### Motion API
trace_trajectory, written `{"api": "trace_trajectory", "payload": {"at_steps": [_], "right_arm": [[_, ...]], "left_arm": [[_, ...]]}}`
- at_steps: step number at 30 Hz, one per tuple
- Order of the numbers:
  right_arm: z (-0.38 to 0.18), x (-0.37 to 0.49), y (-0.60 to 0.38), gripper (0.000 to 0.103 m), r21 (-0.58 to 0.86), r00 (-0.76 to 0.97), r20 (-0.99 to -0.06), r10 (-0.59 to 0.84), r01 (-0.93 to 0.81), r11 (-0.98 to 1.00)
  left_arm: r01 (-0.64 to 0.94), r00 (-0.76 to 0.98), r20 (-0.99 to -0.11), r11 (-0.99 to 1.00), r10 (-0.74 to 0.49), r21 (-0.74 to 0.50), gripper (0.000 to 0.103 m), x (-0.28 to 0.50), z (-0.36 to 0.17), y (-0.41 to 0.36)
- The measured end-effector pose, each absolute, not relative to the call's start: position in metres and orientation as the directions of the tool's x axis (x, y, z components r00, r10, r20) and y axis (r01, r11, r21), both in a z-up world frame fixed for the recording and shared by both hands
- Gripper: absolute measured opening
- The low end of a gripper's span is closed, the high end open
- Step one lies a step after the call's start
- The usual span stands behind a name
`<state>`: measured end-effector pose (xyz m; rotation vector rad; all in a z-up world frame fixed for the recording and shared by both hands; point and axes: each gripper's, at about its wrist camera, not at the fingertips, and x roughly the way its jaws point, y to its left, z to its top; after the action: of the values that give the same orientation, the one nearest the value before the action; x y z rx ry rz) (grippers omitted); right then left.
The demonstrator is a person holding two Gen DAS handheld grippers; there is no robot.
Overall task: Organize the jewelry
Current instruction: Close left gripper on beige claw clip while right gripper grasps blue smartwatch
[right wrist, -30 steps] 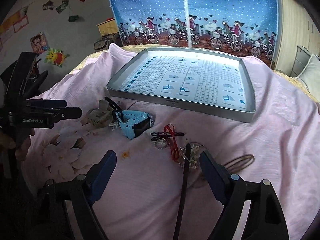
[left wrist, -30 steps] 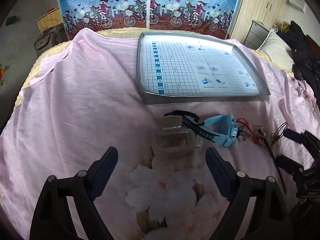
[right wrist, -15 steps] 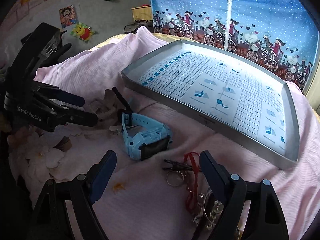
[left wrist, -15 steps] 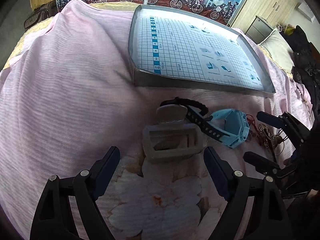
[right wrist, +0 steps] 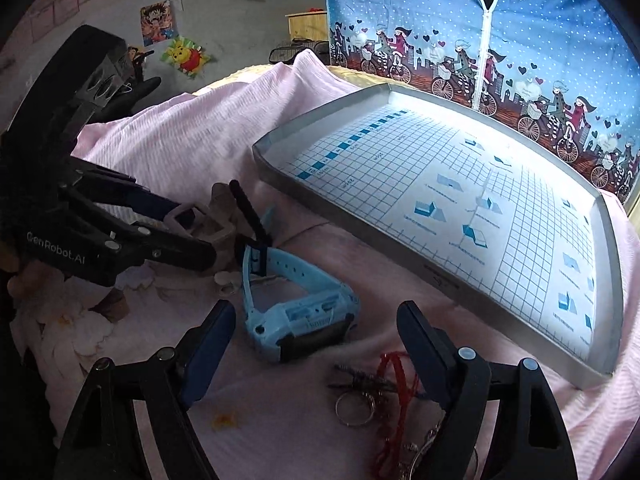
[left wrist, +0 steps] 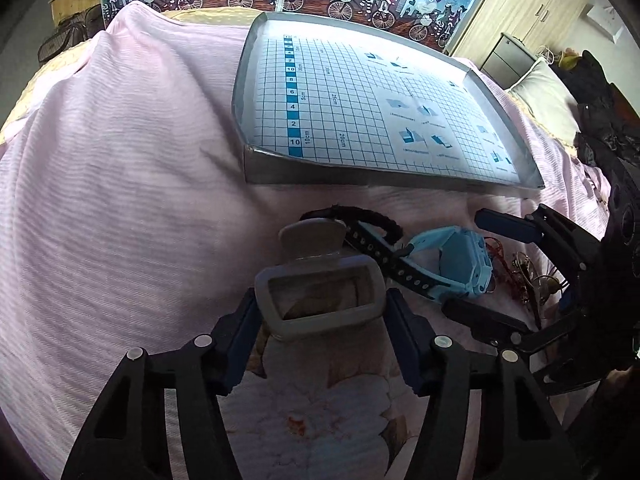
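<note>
A grey hair claw clip (left wrist: 320,300) lies on the pink bedsheet, and my left gripper (left wrist: 322,300) has its blue fingers pressed against both of the clip's sides. To its right a light blue watch (left wrist: 460,264) lies on its side over a black braided bracelet (left wrist: 372,216). My right gripper (right wrist: 316,320) stands open with the watch (right wrist: 296,320) between its fingers, not touching it. A red cord and key rings (right wrist: 384,380) are heaped near the right finger. The left gripper (right wrist: 196,230) and clip (right wrist: 208,228) show at the left of the right wrist view.
A grey tray (left wrist: 360,178) lined with blue grid paper sits behind the jewelry, its rim (right wrist: 360,224) close to the watch. A pillow (left wrist: 540,92) and dark clothes (left wrist: 600,100) lie far right. A blue bicycle-print curtain (right wrist: 520,40) hangs behind the bed.
My left gripper moved forward and narrowed onto the hair clip. My right gripper moved left from the key rings until its fingers straddle the blue watch.
</note>
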<state>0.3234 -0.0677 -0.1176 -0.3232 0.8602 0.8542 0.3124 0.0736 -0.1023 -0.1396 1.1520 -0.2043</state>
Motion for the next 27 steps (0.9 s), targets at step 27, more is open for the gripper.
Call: {"api": "trace_trajectory", "payload": {"at_steps": [27], "right_arm": [[-0.087, 0.29, -0.087, 0.056, 0.062, 0.409, -0.773, 0.484, -0.711, 0.7]], "left_arm": [[0.047, 0.418, -0.84, 0.932, -0.346, -0.36, 0.054, 0.285, -0.071, 0.085]]}}
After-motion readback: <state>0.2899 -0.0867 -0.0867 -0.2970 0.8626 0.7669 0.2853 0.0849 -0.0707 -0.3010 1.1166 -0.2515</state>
